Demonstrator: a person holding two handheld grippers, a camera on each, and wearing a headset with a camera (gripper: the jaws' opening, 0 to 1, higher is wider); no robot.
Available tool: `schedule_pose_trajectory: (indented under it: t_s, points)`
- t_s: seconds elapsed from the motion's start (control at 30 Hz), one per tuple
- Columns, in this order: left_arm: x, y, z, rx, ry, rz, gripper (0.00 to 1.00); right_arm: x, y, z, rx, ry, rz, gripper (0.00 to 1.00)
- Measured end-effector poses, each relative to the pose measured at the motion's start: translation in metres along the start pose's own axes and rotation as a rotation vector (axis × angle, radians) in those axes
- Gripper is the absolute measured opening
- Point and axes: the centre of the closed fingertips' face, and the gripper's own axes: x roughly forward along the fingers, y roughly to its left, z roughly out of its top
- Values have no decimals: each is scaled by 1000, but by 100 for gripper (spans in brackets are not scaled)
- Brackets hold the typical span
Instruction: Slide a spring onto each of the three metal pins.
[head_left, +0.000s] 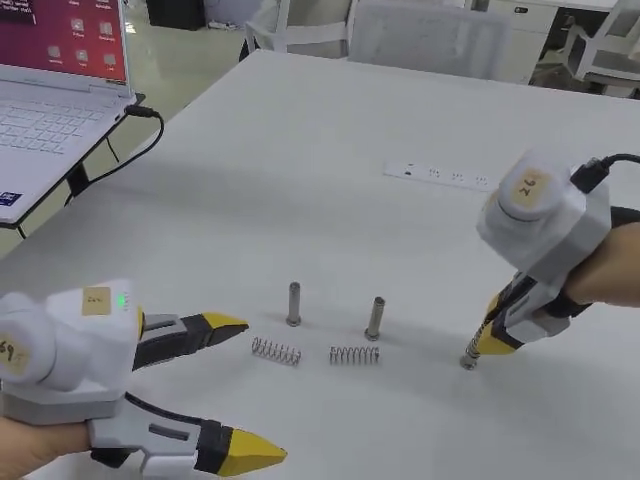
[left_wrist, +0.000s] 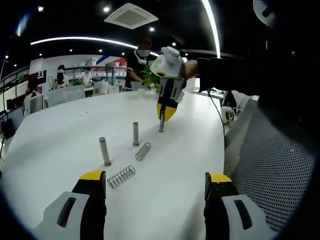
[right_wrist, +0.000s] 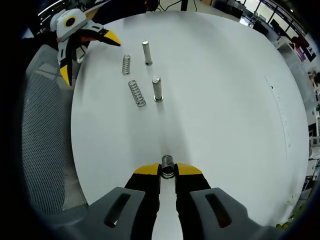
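Spring number one (right_wrist: 167, 168) is pinched in the right gripper (head_left: 493, 342), jaws narrowed down onto its coils. It's standing upright right over the rightmost pin (head_left: 468, 361), and its long axis looks lined up with the pin's. I can't tell how far the pin is threaded in, though. So my read is the next move is just straight down along that axis and then let go. Any sideways nudge and the pin probably tips.

Further left, the middle pin (head_left: 375, 317) and the left pin (head_left: 294, 303) stand bare and upright. Just in front of them, the middle spring (head_left: 355, 354) and the left spring (head_left: 276, 351) lie flat on the table (head_left: 330, 150), so each needs tipping up to vertical. The left gripper (left_wrist: 155, 176) hangs with jaws wide, holding nothing, and it's the nearer one to those two.
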Motion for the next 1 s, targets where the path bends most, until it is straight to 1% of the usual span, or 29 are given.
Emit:
schedule_pose_trajectory:
  t_s: [0.23,0.37,0.67,0.87,1.0]
  points:
    - [0,-1,0,0,1,-1,77,9,-1,-5,-8,19,0,9]
    - [0,-1,0,0,0,0,77,9,-3,-2,0,3,1,9]
    - [1,-1,0,-2,2,0,76,8,-3,-2,-12,-3,-3,9]
    - [1,-2,0,-2,2,-3,76,7,-2,-2,-16,-11,-2,15]
    - [2,-2,0,-2,1,-5,76,4,-2,1,-34,-19,-13,21]
